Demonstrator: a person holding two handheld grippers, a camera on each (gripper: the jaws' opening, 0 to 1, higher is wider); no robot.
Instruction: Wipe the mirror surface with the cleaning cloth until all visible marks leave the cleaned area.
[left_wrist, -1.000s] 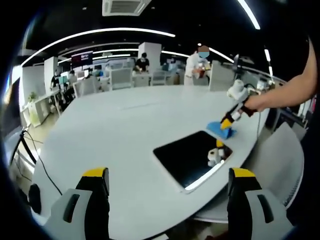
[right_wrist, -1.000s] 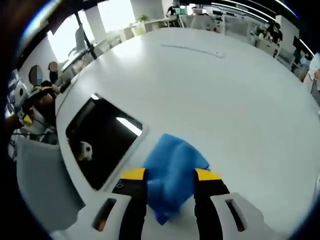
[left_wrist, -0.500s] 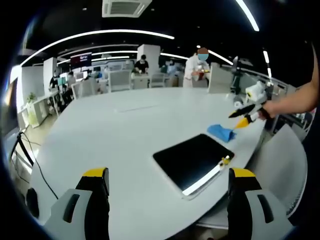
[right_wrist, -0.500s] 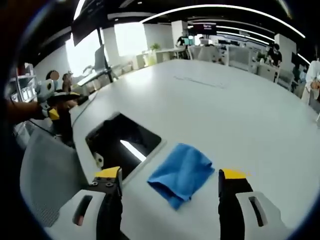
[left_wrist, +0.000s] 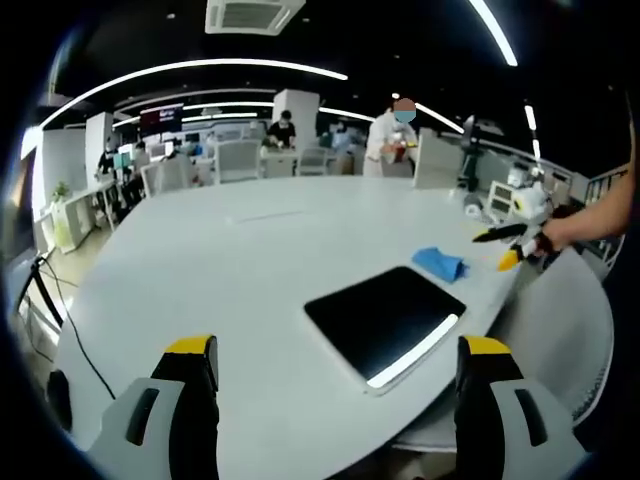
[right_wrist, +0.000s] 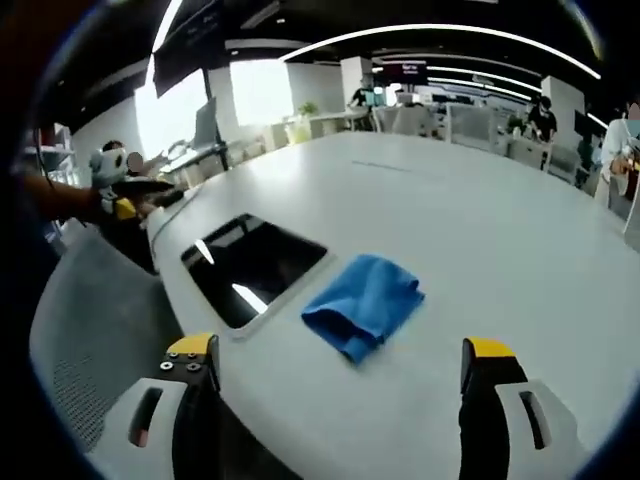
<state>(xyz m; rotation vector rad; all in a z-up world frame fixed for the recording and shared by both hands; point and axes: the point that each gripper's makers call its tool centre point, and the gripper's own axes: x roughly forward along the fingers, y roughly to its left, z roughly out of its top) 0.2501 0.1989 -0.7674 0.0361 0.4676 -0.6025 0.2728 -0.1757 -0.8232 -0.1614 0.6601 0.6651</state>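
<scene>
A large white oval table (left_wrist: 230, 260) fills the middle of an open office. On it, near one rounded edge, lies a dark rectangular mirror (left_wrist: 385, 318) with a pale frame, flat on the surface and reflecting a strip of ceiling light. Just beside the mirror's far short side, on the table and not on the glass, sits a crumpled blue cloth (left_wrist: 438, 263). No writing or brand can be read on the mirror, the cloth or either tool; a screen on the far wall is too small to make out.

In the left gripper view, the left gripper (left_wrist: 337, 350) is held level off the table's near edge, facing the mirror, its two yellow-tipped jaws spread wide with nothing between them. Across the table from it, past the cloth and off the table's edge, a bare forearm holds out the right gripper (left_wrist: 500, 247), jaws parted and empty.

In the right gripper view, the right gripper (right_wrist: 340, 355) is poised off the table's edge with jaws wide apart, the cloth (right_wrist: 365, 302) lying ahead between them and the mirror (right_wrist: 252, 265) to the cloth's left. A grey mesh chair (right_wrist: 90, 340) stands against the table beside the mirror.
</scene>
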